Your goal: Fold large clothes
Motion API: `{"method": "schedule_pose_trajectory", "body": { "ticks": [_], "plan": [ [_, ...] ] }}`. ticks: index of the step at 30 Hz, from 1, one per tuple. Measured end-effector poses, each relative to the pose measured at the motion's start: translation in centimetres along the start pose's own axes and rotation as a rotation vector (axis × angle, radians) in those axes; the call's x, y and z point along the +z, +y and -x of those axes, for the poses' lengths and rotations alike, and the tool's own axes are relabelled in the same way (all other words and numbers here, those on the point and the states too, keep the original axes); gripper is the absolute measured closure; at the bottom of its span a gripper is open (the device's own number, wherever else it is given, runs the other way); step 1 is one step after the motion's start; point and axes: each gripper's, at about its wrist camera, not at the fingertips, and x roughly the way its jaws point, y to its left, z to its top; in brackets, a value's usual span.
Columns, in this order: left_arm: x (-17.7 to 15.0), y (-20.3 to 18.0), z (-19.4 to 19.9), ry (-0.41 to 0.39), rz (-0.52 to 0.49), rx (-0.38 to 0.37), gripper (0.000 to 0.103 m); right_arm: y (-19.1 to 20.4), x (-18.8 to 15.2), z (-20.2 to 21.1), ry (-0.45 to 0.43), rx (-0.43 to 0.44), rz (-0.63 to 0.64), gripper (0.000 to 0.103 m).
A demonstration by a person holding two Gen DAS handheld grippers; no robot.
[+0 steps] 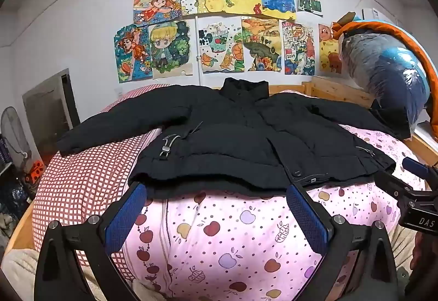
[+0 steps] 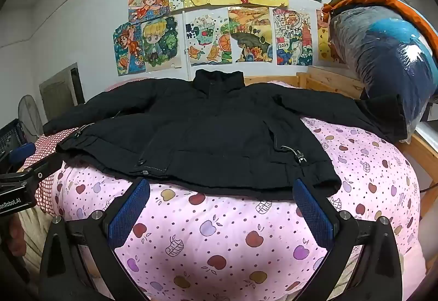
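A black padded jacket (image 1: pixel 232 134) (image 2: pixel 208 134) lies flat and face up on the bed, sleeves spread to both sides, collar toward the wall. My left gripper (image 1: pixel 216 191) stands open just short of the hem's left half, nothing between its blue pads (image 1: pixel 128 216). My right gripper (image 2: pixel 221 186) is open too, its blue pads (image 2: pixel 312 210) near the hem's right half, apart from the cloth. In the left wrist view the right gripper (image 1: pixel 410 180) shows at the right edge. At the left edge of the right wrist view is the left gripper (image 2: pixel 24 161).
A pink quilt with apple print (image 1: pixel 227 235) (image 2: pixel 219 232) covers the bed, with a red checked cover (image 1: pixel 79 177) to the left. A big plastic-wrapped bundle (image 1: pixel 388 76) (image 2: pixel 383 60) leans at the right on the wooden bed frame (image 1: pixel 336 90). Drawings hang on the wall; a fan (image 2: pixel 28 114) stands left.
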Motion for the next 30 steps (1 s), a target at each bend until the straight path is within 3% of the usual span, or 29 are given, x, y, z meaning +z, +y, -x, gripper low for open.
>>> {"method": "schedule_pose_trajectory", "body": {
  "ticks": [30],
  "plan": [
    [-0.05,0.46,0.09,-0.004,0.003,0.015,0.000,-0.43,-0.98,-0.54,0.013,-0.004,0.002,0.001]
  ]
}}
